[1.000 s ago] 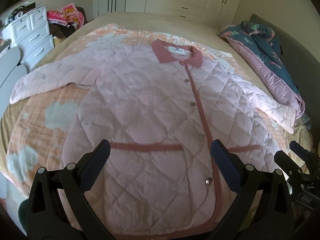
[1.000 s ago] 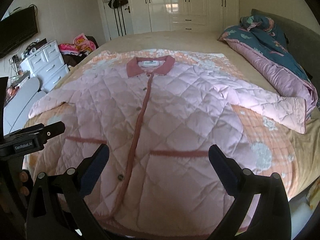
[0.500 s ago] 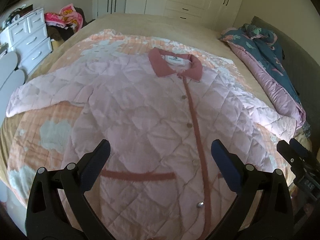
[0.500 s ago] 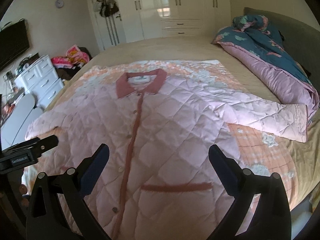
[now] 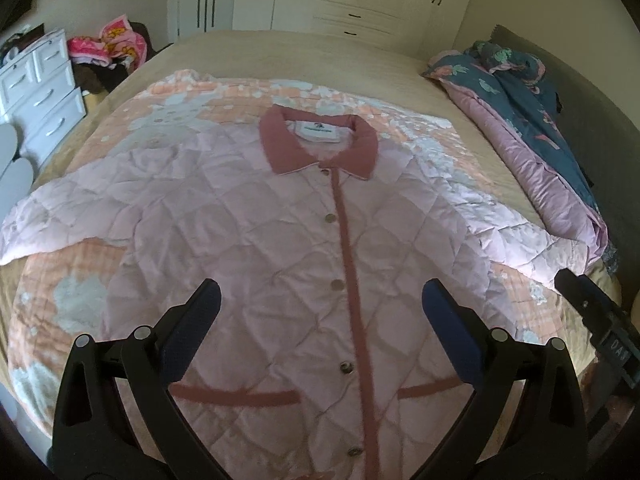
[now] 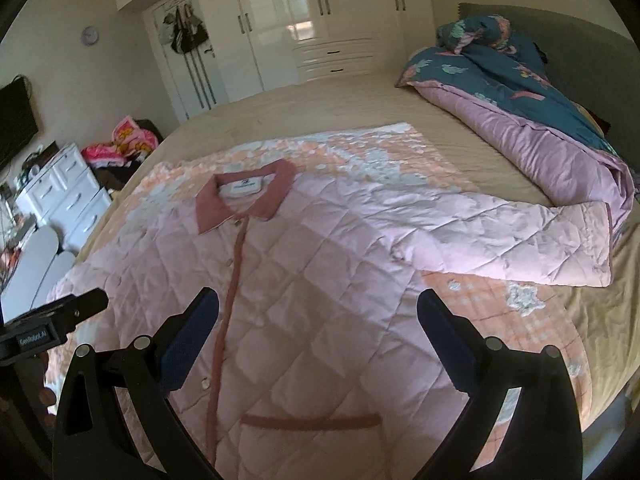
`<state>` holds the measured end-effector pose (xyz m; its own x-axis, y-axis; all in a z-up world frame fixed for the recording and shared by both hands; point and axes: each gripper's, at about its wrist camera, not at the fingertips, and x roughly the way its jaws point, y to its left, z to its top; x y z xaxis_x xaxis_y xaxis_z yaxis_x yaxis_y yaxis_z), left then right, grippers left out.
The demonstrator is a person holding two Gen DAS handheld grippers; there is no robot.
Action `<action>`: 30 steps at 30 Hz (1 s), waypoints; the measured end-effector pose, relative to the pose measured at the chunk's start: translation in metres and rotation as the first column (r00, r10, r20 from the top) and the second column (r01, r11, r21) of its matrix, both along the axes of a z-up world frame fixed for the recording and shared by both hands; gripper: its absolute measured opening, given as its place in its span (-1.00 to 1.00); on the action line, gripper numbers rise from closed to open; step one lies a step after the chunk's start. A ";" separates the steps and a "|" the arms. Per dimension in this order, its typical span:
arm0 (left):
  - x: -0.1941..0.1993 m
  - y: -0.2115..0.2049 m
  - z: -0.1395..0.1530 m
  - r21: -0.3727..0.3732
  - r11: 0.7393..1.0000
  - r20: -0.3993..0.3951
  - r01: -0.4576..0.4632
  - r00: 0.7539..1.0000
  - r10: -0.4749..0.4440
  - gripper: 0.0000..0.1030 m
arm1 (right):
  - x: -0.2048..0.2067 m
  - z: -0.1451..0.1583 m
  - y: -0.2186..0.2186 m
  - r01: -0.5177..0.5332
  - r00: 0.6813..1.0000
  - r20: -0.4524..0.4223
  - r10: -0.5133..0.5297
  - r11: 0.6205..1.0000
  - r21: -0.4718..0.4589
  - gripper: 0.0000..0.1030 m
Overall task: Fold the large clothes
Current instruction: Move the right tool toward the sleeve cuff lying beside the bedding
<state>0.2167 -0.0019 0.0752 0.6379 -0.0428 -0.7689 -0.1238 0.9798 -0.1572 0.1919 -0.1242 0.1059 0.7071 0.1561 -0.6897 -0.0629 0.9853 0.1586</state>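
Note:
A large pink quilted jacket [image 5: 256, 240] with a darker pink collar [image 5: 318, 144] and button placket lies flat, front up, on the bed, sleeves spread to both sides. It also shows in the right wrist view [image 6: 320, 280], its right sleeve [image 6: 520, 240] reaching toward the rolled duvet. My left gripper [image 5: 320, 304] is open and empty, held above the jacket's lower front. My right gripper [image 6: 318, 312] is open and empty, above the jacket's right half. Each gripper's body shows at the edge of the other's view.
An orange and white patterned blanket [image 5: 80, 280] lies under the jacket on a beige bed [image 5: 300, 56]. A rolled teal and pink duvet [image 6: 520, 100] lies along the right side by the headboard. White drawers [image 5: 36, 96] and wardrobes [image 6: 320, 24] stand beyond.
Both grippers have risen and tilted up away from the jacket's hem; the collar and sleeves sit lower and nearer the middle of both views. The jacket has not moved.

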 end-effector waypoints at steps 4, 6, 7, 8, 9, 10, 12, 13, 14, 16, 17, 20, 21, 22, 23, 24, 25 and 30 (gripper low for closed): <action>0.012 -0.013 0.000 -0.010 1.000 -0.005 0.017 1.000 -0.017 0.83 | 0.011 -0.002 -0.023 0.054 0.999 -0.005 -0.054 0.998 0.018 0.92; 0.018 -0.018 -0.002 -0.020 0.999 -0.010 0.025 1.000 -0.025 0.83 | 0.014 -0.002 -0.033 0.074 0.997 -0.005 -0.074 0.997 0.024 0.92; 0.020 -0.020 -0.002 -0.021 0.999 -0.013 0.026 1.000 -0.026 0.83 | 0.016 -0.003 -0.039 0.085 0.996 -0.006 -0.085 0.996 0.025 0.92; 0.023 -0.022 -0.003 -0.021 0.999 -0.016 0.028 0.999 -0.028 0.83 | 0.018 -0.004 -0.046 0.099 0.995 -0.008 -0.099 0.995 0.025 0.92; 0.025 -0.024 -0.004 -0.022 0.999 -0.017 0.030 0.999 -0.031 0.83 | 0.020 -0.005 -0.051 0.110 0.994 -0.010 -0.110 0.993 0.028 0.92; 0.029 -0.027 -0.005 -0.019 0.999 -0.020 0.034 0.999 -0.035 0.83 | 0.021 -0.006 -0.057 0.122 0.992 -0.012 -0.122 0.992 0.030 0.92; 0.035 -0.034 -0.008 -0.015 0.999 -0.024 0.047 0.999 -0.047 0.83 | 0.024 -0.009 -0.069 0.146 0.989 -0.016 -0.146 0.989 0.036 0.92; 0.038 -0.036 -0.009 -0.015 0.999 -0.028 0.048 0.998 -0.049 0.83 | 0.026 -0.011 -0.076 0.164 0.986 -0.020 -0.164 0.986 0.035 0.92; 0.041 -0.038 -0.010 -0.018 0.999 -0.033 0.051 0.998 -0.052 0.83 | 0.027 -0.012 -0.081 0.174 0.985 -0.019 -0.174 0.984 0.038 0.92; 0.048 -0.045 -0.013 -0.022 0.998 -0.039 0.058 0.998 -0.059 0.83 | 0.031 -0.016 -0.094 0.204 0.979 -0.024 -0.203 0.978 0.046 0.92; 0.051 -0.048 -0.014 -0.021 0.998 -0.042 0.061 0.997 -0.062 0.83 | 0.032 -0.018 -0.099 0.215 0.976 -0.025 -0.214 0.975 0.050 0.92; 0.060 -0.057 -0.018 -0.016 0.997 -0.046 0.072 0.996 -0.072 0.83 | 0.038 -0.026 -0.120 0.269 0.963 -0.038 -0.267 0.961 0.061 0.92; 0.063 -0.061 -0.019 -0.009 0.997 -0.047 0.072 0.996 -0.072 0.83 | 0.040 -0.029 -0.126 0.286 0.958 -0.044 -0.284 0.956 0.064 0.92; 0.066 -0.063 -0.020 -0.007 0.997 -0.049 0.071 0.996 -0.072 0.83 | 0.042 -0.034 -0.135 0.309 0.951 -0.054 -0.306 0.948 0.070 0.92; 0.068 -0.065 -0.022 -0.008 0.997 -0.052 0.073 0.996 -0.074 0.83 | 0.044 -0.037 -0.141 0.325 0.945 -0.062 -0.321 0.943 0.075 0.92; 0.071 -0.066 -0.023 -0.007 0.997 -0.055 0.075 0.996 -0.075 0.83 | 0.045 -0.041 -0.148 0.341 0.939 -0.070 -0.336 0.936 0.082 0.92; 0.074 -0.069 -0.025 -0.007 0.997 -0.060 0.076 0.995 -0.077 0.83 | 0.047 -0.046 -0.158 0.367 0.929 -0.082 -0.360 0.926 0.091 0.92; 0.087 -0.076 -0.036 0.005 0.997 -0.069 0.077 0.995 -0.077 0.83 | 0.056 -0.066 -0.189 0.441 0.894 -0.121 -0.431 0.894 0.080 0.92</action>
<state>0.3040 -0.0775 0.0394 0.5787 -0.0834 -0.8113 -0.0581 0.9880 -0.1430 0.2478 -0.3128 0.0398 0.6505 -0.0794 -0.7553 0.3904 0.8880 0.2429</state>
